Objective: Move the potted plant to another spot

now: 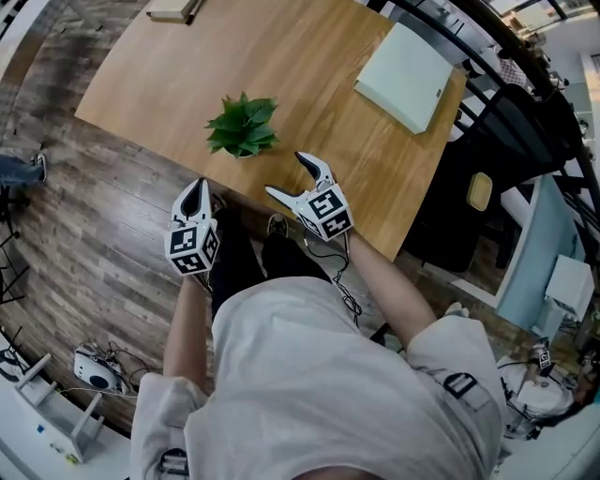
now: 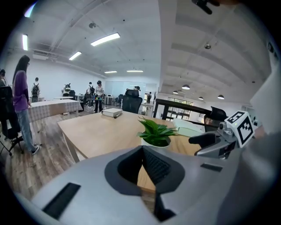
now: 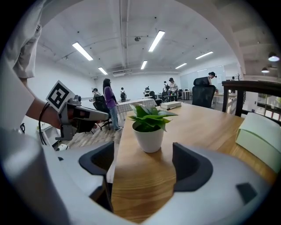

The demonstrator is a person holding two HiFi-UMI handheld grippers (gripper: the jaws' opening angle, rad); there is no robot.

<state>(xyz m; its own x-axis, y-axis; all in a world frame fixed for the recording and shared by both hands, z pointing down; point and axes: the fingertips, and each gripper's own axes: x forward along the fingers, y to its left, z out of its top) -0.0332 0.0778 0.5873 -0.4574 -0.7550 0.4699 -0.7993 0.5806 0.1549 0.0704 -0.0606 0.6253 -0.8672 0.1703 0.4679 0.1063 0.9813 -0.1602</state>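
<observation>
The potted plant [image 1: 242, 127], green leaves in a small white pot, stands near the front edge of the wooden table [image 1: 309, 66]. My right gripper [image 1: 289, 176] hovers over that edge just short of the plant, open, with nothing between its pads. In the right gripper view the plant [image 3: 149, 127] stands straight ahead of the right gripper [image 3: 142, 165], beyond the wide gap. My left gripper [image 1: 195, 190] hangs off the table over the floor, left of the plant, fingers together. From the left gripper [image 2: 142, 169], the plant [image 2: 156, 132] shows ahead and slightly right.
A pale green flat box [image 1: 406, 77] lies at the table's right side, and a small book-like box [image 1: 173, 9] at the far corner. A black chair [image 1: 487, 178] and railing stand to the right. People [image 2: 19, 101] stand in the room beyond.
</observation>
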